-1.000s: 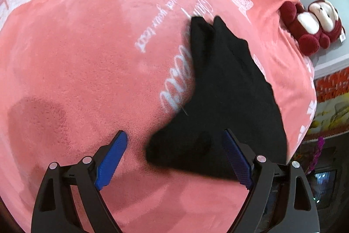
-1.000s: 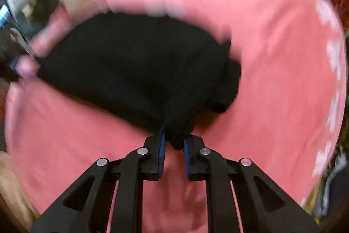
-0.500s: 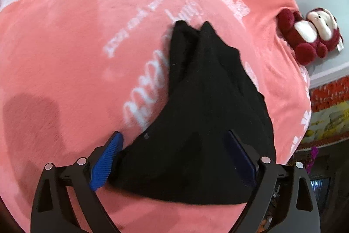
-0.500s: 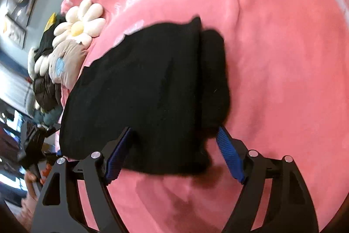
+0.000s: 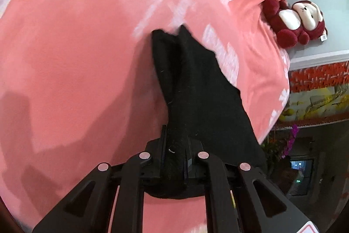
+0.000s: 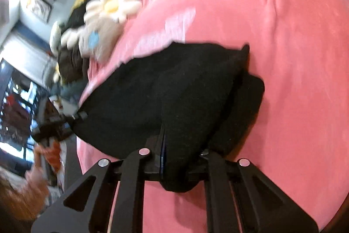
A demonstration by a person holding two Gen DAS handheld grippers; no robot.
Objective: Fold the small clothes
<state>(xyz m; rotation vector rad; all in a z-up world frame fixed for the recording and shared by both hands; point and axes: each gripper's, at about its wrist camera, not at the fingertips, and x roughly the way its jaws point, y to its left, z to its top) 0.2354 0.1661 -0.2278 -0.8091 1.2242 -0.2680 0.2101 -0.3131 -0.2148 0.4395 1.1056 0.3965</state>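
Note:
A small black garment (image 5: 196, 88) lies folded on a pink fleece blanket (image 5: 76, 58). My left gripper (image 5: 175, 154) is shut on the garment's near edge, and the cloth bunches between the fingers. In the right wrist view the same black garment (image 6: 174, 91) lies across the blanket (image 6: 294, 58). My right gripper (image 6: 181, 158) is shut on another bunched edge of it, and black cloth hangs over the right finger. Both grips lift the cloth slightly off the blanket.
A maroon and cream plush monkey (image 5: 298, 21) sits at the blanket's far right edge. Flower-shaped plush cushions (image 6: 102, 19) lie at the blanket's edge in the right wrist view. Beyond the blanket edges are room furniture and a grey wall.
Both grippers were open over the garment half a second ago. Both have closed on its edges, bunching the cloth. A second ago the right one also gripped it, then let go.

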